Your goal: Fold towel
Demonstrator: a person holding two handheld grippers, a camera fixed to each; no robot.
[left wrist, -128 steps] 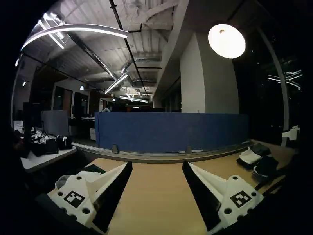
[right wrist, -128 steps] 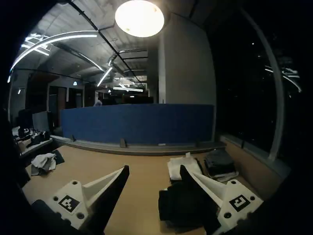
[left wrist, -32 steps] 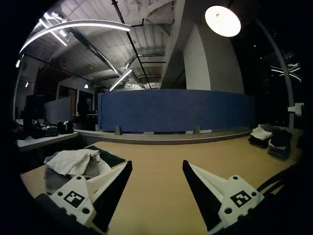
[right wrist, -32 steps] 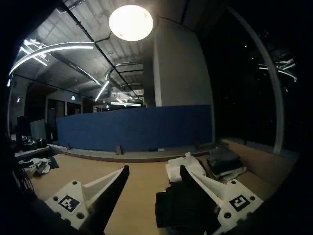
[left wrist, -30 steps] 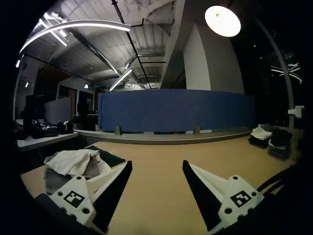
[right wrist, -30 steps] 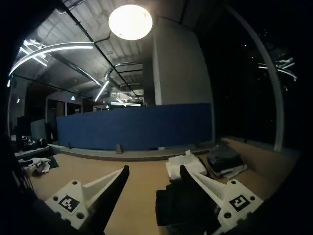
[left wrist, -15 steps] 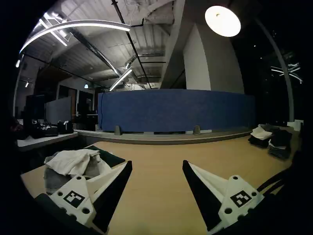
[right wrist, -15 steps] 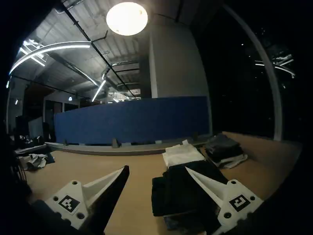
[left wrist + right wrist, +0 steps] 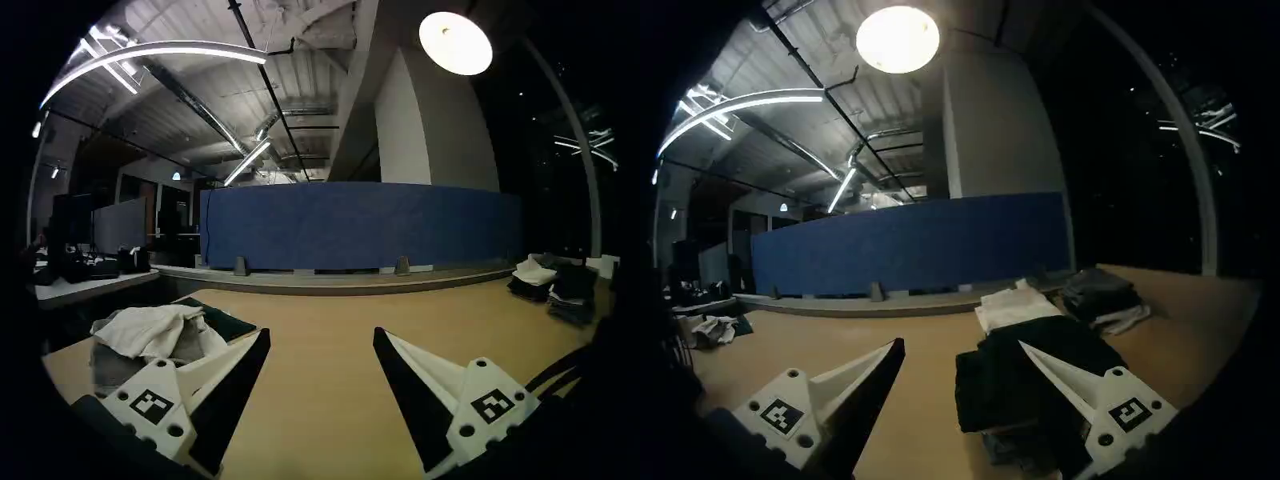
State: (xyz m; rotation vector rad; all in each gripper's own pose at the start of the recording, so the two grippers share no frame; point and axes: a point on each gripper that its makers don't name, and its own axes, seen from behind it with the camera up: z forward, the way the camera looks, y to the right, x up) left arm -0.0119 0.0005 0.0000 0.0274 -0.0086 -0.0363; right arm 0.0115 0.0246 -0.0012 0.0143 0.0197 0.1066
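In the left gripper view, a heap of crumpled white and grey towels [image 9: 148,336] lies on the wooden table [image 9: 320,360] just beyond my left finger. My left gripper [image 9: 320,340] is open and holds nothing. In the right gripper view, my right gripper [image 9: 960,344] is open too. Its right finger hangs over a folded black towel [image 9: 1008,376] on top of a stack, without gripping it. A folded white towel [image 9: 1012,308] and a folded grey pile [image 9: 1100,300] lie behind. The crumpled heap [image 9: 714,330] appears small at the far left.
A blue partition [image 9: 360,224] runs along the table's back edge. The folded stacks [image 9: 560,288] sit at the far right in the left gripper view. Another desk with dark items [image 9: 88,276] stands to the left. Bare tabletop lies between the heap and the stacks.
The right gripper has dropped lower and nearer to the folded black towel, which now looms larger under its right finger. The left gripper has barely moved.
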